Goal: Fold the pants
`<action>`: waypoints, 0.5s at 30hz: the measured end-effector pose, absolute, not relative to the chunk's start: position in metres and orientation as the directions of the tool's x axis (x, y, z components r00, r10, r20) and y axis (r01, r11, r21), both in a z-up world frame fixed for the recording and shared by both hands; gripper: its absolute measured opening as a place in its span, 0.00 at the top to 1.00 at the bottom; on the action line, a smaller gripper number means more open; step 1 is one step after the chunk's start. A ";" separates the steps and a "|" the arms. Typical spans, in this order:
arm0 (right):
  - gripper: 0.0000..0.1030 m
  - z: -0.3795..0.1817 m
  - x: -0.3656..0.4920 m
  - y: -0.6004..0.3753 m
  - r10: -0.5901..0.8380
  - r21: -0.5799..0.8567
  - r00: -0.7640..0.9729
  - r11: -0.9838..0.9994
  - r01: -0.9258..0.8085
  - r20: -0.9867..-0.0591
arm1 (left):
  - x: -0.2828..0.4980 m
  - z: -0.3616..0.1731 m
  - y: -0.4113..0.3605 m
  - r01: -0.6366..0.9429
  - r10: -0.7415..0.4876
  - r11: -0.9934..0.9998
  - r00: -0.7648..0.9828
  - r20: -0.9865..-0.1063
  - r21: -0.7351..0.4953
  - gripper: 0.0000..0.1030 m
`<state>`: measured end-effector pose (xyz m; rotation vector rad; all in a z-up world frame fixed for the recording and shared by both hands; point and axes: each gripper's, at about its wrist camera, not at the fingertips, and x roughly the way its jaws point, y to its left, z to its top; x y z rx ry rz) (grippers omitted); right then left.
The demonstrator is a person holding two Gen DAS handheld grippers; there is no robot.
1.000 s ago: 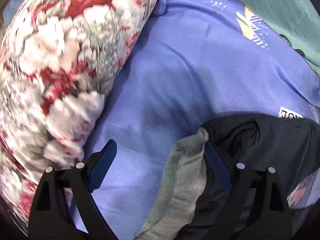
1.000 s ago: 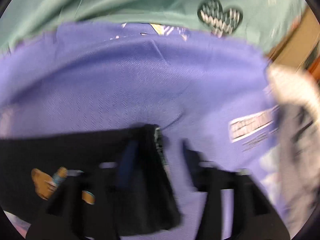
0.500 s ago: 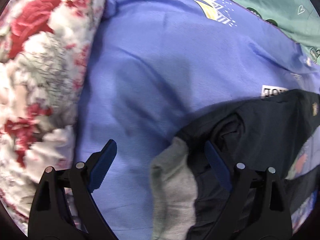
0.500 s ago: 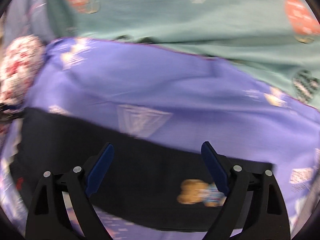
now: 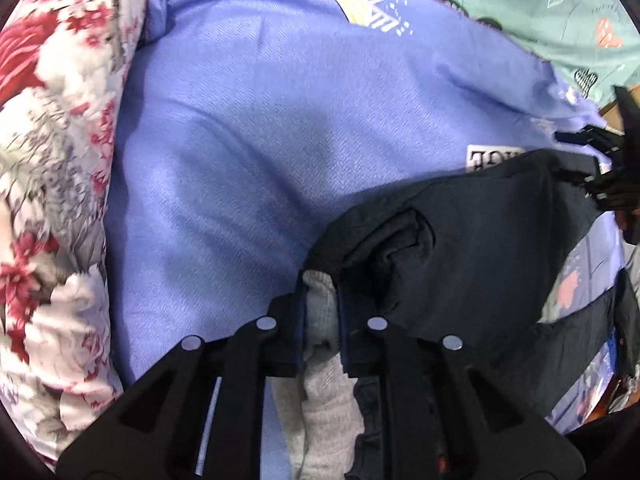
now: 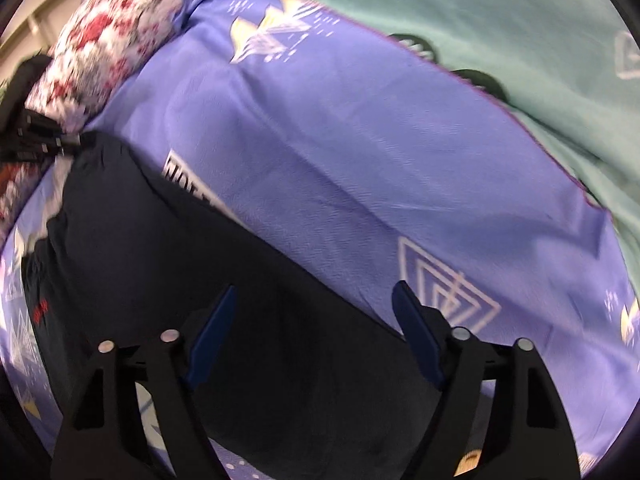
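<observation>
Purple sheet [image 5: 260, 128] | floral pillow [image 5: 52, 184] beside | left claw [image 5: 320, 312] pinching pants [image 5: 460, 248] | right claw [image 6: 316, 320] apparently spread

Even, fairly bright indoor light is falling from above — no glare is showing. Soft shadows are pooling on the purple sheet [image 5: 256, 128] beside the dark pants [image 5: 460, 232]. The right wrist view is smearing with motion blur; fisheye bending and black vignetting are crowding both frames' edges.

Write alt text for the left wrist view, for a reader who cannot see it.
The left gripper is shut on the grey waistband of dark pants lying on a purple-blue bedsheet. A floral quilt bulges along the left edge, and a teal sheet shows at top right.
</observation>
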<state>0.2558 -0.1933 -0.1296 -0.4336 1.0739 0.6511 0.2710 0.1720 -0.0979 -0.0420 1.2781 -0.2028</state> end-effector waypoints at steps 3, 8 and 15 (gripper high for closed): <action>0.44 -0.139 0.259 -0.191 0.257 -0.016 0.278 0.707 -0.707 -0.926 | 0.259 -0.086 0.167 0.124 -0.185 0.980 0.300 -0.936 -0.154 0.88; 0.86 -0.136 0.262 -0.196 0.306 0.061 0.222 0.699 -0.712 -0.926 | 0.249 -0.077 0.171 0.111 -0.192 0.980 0.312 -0.930 -0.165 0.88; 0.94 -0.094 0.242 -0.232 0.456 0.222 0.204 0.717 -0.661 -0.866 | 0.243 -0.061 0.171 0.104 -0.191 0.981 0.322 -0.927 -0.166 0.88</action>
